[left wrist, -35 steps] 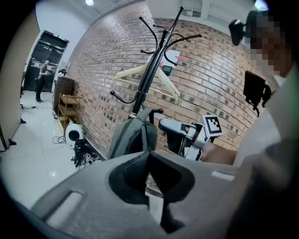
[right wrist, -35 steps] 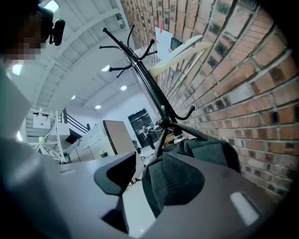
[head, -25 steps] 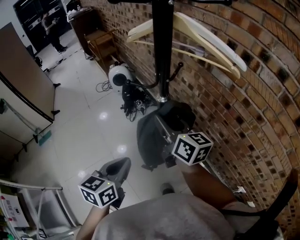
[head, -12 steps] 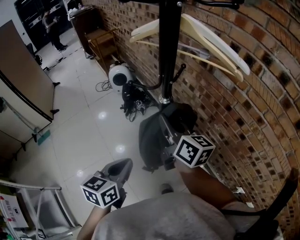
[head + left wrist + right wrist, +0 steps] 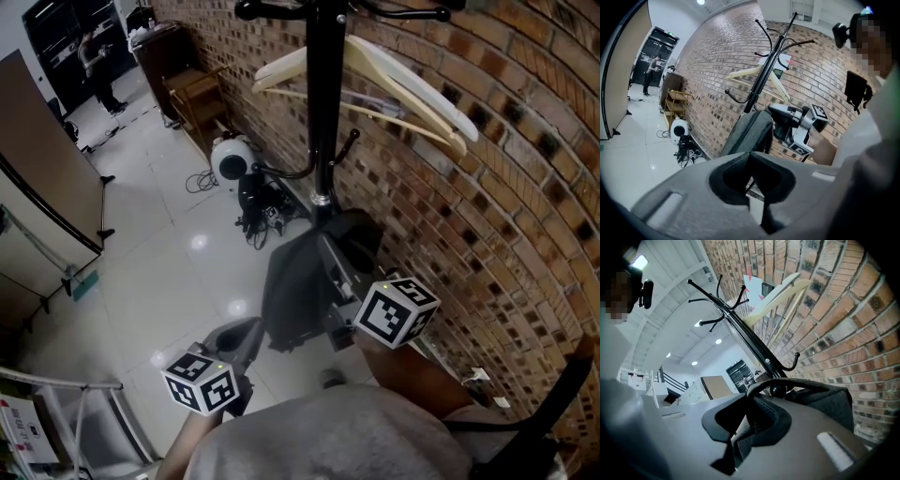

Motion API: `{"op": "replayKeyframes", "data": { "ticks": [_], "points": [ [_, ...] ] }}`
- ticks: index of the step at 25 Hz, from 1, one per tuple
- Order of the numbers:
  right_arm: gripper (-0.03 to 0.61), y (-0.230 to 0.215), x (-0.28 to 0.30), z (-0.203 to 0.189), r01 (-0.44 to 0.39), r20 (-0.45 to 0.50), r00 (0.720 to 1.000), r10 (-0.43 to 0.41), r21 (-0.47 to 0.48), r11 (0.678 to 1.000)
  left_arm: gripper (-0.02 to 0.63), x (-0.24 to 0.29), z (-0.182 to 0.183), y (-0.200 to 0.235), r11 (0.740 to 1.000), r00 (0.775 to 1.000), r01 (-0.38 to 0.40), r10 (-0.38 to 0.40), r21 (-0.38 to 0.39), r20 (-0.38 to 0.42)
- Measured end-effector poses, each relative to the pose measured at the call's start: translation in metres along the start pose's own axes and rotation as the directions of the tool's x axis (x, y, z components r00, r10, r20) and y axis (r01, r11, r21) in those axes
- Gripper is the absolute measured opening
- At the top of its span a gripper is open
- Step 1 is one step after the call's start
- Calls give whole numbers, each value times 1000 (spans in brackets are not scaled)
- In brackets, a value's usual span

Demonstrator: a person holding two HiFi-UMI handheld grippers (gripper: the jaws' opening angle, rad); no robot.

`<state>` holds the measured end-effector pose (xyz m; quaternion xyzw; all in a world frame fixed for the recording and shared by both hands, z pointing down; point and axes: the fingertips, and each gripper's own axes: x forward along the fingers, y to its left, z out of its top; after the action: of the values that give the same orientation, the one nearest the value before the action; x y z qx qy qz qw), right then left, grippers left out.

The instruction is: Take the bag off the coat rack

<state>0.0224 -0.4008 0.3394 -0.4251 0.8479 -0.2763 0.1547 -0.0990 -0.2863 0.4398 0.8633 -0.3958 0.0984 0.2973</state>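
Observation:
A dark grey bag (image 5: 292,291) hangs low on the black coat rack (image 5: 323,103) by the brick wall. Its strap (image 5: 797,386) loops over a knobbed hook (image 5: 778,390). My right gripper (image 5: 328,267) reaches in at the bag's top. In the right gripper view its jaws are closing on a fold of the strap, and the pads of the right gripper (image 5: 750,401) pinch it. My left gripper (image 5: 236,337) hangs lower left, apart from the bag, shut and empty. From the left gripper (image 5: 750,157), the bag (image 5: 751,131) and the right gripper (image 5: 794,126) show ahead.
Two pale wooden hangers (image 5: 398,84) hang on the rack's upper arms. A white round appliance (image 5: 225,157) and tangled cables (image 5: 262,204) lie by the rack's foot. A wooden shelf (image 5: 192,89) stands along the wall. A partition board (image 5: 42,183) is at left, a person (image 5: 94,61) far off.
The right gripper's marker cube has shifted slightly down and right. The bag's body has swung a little to the left. The left gripper has stayed in place.

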Motion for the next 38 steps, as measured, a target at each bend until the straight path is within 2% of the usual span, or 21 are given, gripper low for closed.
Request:
{"op": "replayKeyframes", "data": {
  "ticks": [6, 11, 18, 23, 28, 32, 38],
  "points": [
    [26, 26, -24, 2, -15, 3, 1000, 15, 4, 1000, 2, -22, 1, -11, 1000, 1000, 15, -15, 23, 17],
    [26, 53, -55, -29, -17, -34, 999, 16, -39, 999, 0, -53, -11, -23, 998, 999, 37, -38, 47, 23],
    [26, 74, -130, -83, 55, -101, 993, -61, -55, 997, 2, -92, -61, -42, 991, 992, 127, -126, 38, -10],
    [28, 87, -182, -119, 52, -170, 984, -60, -48, 998, 2, -102, -104, -45, 994, 993, 111, -110, 25, -44],
    [28, 108, -236, -160, 41, -242, 969, -41, -6, 999, 2, -111, -133, -86, 986, 985, 157, -153, 49, -77],
    [28, 127, -284, -182, 9, -257, 966, -2, 26, 1000, 2, -129, -147, -127, 984, 986, 161, -157, 72, -57],
    [29, 164, -369, -198, -46, -261, 964, 46, 3, 999, 1, -169, -199, -210, 983, 985, 169, -167, 75, -36]
  ]
}}
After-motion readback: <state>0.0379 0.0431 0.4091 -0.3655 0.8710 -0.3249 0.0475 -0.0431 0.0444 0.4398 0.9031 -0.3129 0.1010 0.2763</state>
